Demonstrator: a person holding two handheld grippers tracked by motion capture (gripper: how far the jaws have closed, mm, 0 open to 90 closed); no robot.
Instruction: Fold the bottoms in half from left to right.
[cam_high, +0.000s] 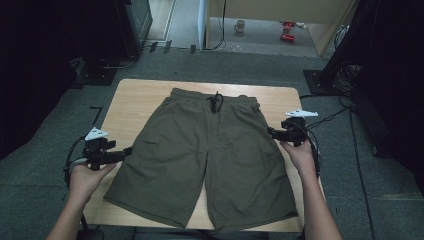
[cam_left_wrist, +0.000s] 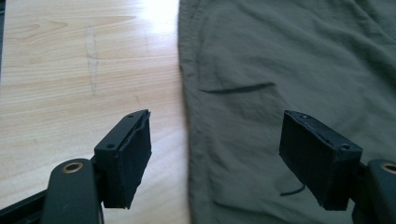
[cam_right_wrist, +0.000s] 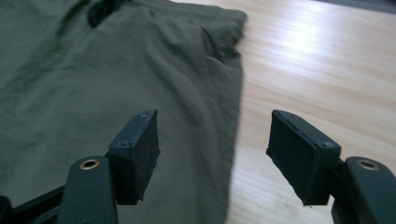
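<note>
Flat across the pale wooden table (cam_high: 135, 100) lie olive-green fabric shorts (cam_high: 205, 155), waistband toward the far edge. Left gripper (cam_high: 127, 151) and right gripper (cam_high: 270, 131) hover at the shorts' side seams, jaws wide, holding nothing.

olive shorts (cam_left_wrist: 289, 70) flat on wooden table (cam_left_wrist: 84, 70), left gripper (cam_left_wrist: 215, 158) fingers (cam_left_wrist: 133, 158) spread above the side seam

Place: you're in a lab-like recording room | Evidence: grey carpet floor (cam_high: 45, 165), dark equipment racks (cam_high: 135, 25), loose cables (cam_high: 345, 107) — one bare wooden table (cam_high: 135, 100) in the middle
</note>
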